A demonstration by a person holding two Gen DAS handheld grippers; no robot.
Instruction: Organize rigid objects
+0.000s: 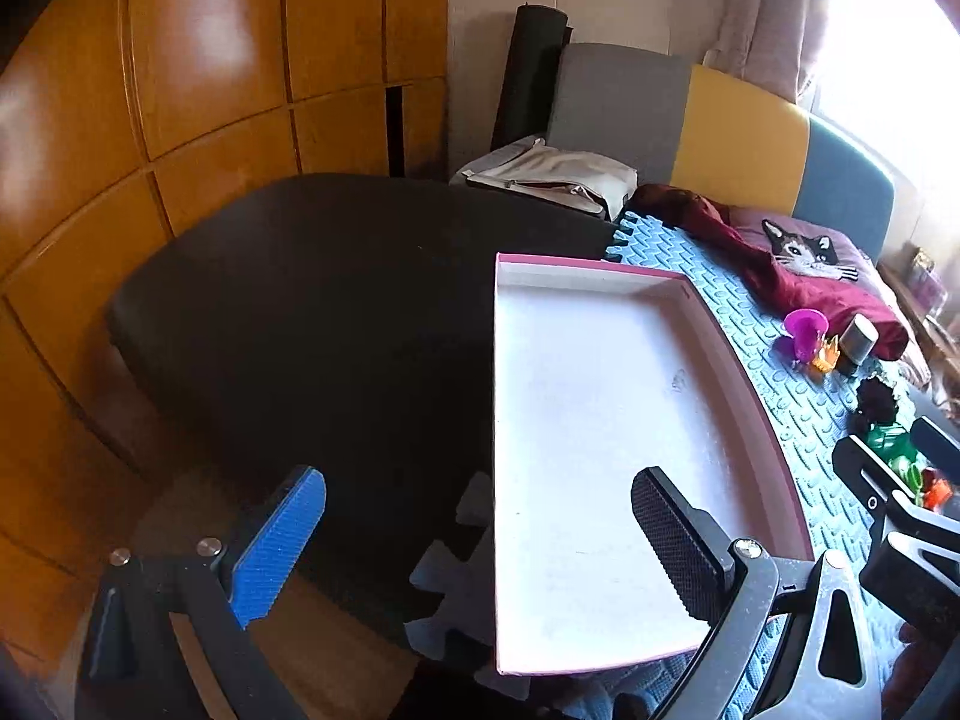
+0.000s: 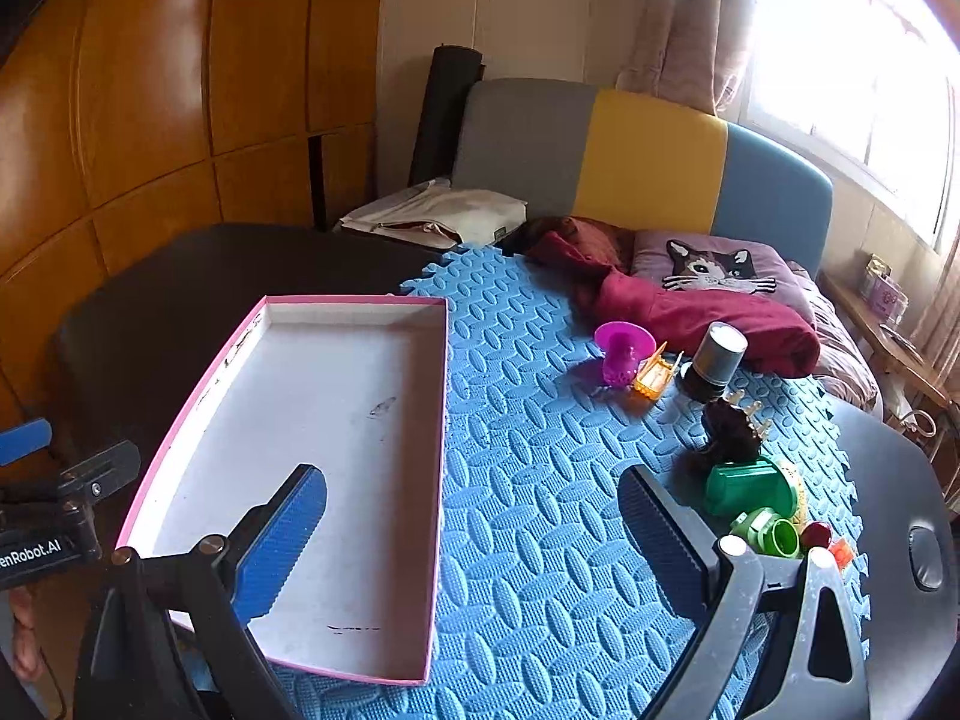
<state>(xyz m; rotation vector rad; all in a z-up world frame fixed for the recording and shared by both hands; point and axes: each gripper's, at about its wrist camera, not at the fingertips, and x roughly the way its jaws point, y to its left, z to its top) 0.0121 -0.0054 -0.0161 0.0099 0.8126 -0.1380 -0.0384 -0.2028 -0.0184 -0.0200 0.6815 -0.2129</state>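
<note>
Left gripper [image 1: 480,546]: jaws spread wide, nothing between them; held over the near left edge of the tray and the dark surface [image 1: 312,300] beside it.

Right gripper [image 2: 474,534]: jaws spread wide, empty; held over the blue foam mat [image 2: 528,420], between the tray and the toy cluster. In the right wrist view the left gripper's body shows at the left edge, with the partial lettering "enRobot.AI".

Tray [image 2: 180,426]: shallow, pink-rimmed, white-floored box with a few dark scuff marks; holds nothing. It lies partly on the mat, partly on the dark surface.

Near toy group, right of the right gripper: green ring piece [image 2: 771,534], small red piece [image 2: 816,535], green case [image 2: 747,487], dark figure [image 2: 729,429].

Farther toy group, on the mat and apart from the tray: grey-capped bottle [image 2: 714,363], orange toy [image 2: 654,377], purple funnel-shaped toy [image 2: 621,351].

Beyond: maroon cloth [image 2: 690,312], cat-face cushion [image 2: 717,267], pale bag [image 2: 444,213], and a headboard [image 2: 648,156] in grey, yellow and blue panels. Wooden cabinet [image 2: 150,90] at left; bright window [image 2: 852,60] at right.
</note>
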